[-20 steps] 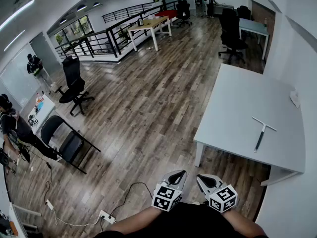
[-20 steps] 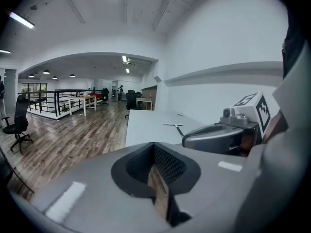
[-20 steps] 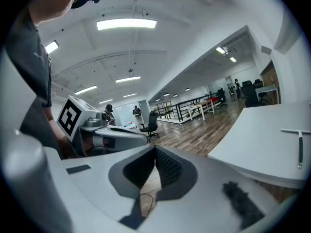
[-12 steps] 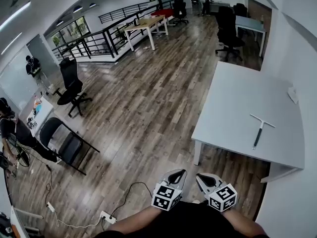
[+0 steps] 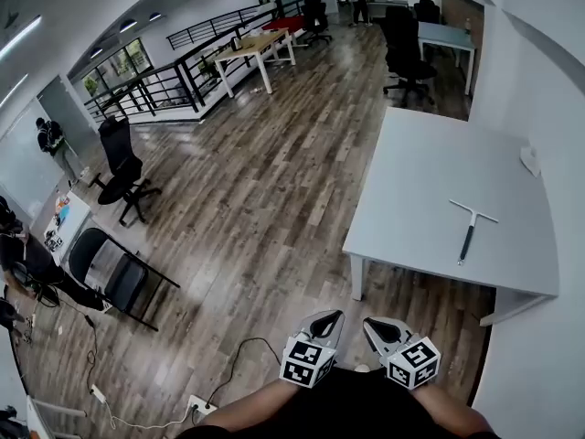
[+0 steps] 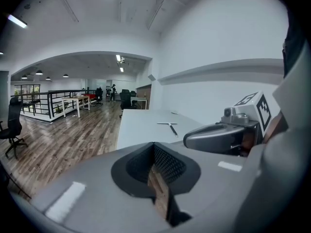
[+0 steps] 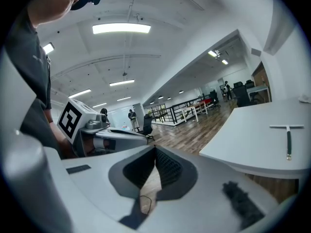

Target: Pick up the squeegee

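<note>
Lying flat on the white bench (image 5: 411, 190), the squeegee (image 5: 466, 231) sits toward the bench's right side, nearer the wall than the open floor (image 5: 274, 199). Its crossbar blade is at the far end and the dark handle points back toward the bench's near edge. Nothing touches it.

Both grippers are held low and close to the person's body, side by side at the bottom of the head view, over the wood floor and short of the bench. The squeegee is well apart from both, ahead and off to the right.

Left gripper (image 5: 331, 320): jaws together, tips meeting, nothing between them. In the left gripper view the squeegee shows small and far off on the bench top, just above the jaw tips and a bit right of their line.

Right gripper (image 5: 373, 326): jaws fully closed, empty. In the right gripper view the squeegee is far out at the right edge, well off the jaw line, w/ the bench edge between it and the jaws.

A small white object (image 5: 530, 160) lies at the bench's far right, apart from the squeegee.
</note>
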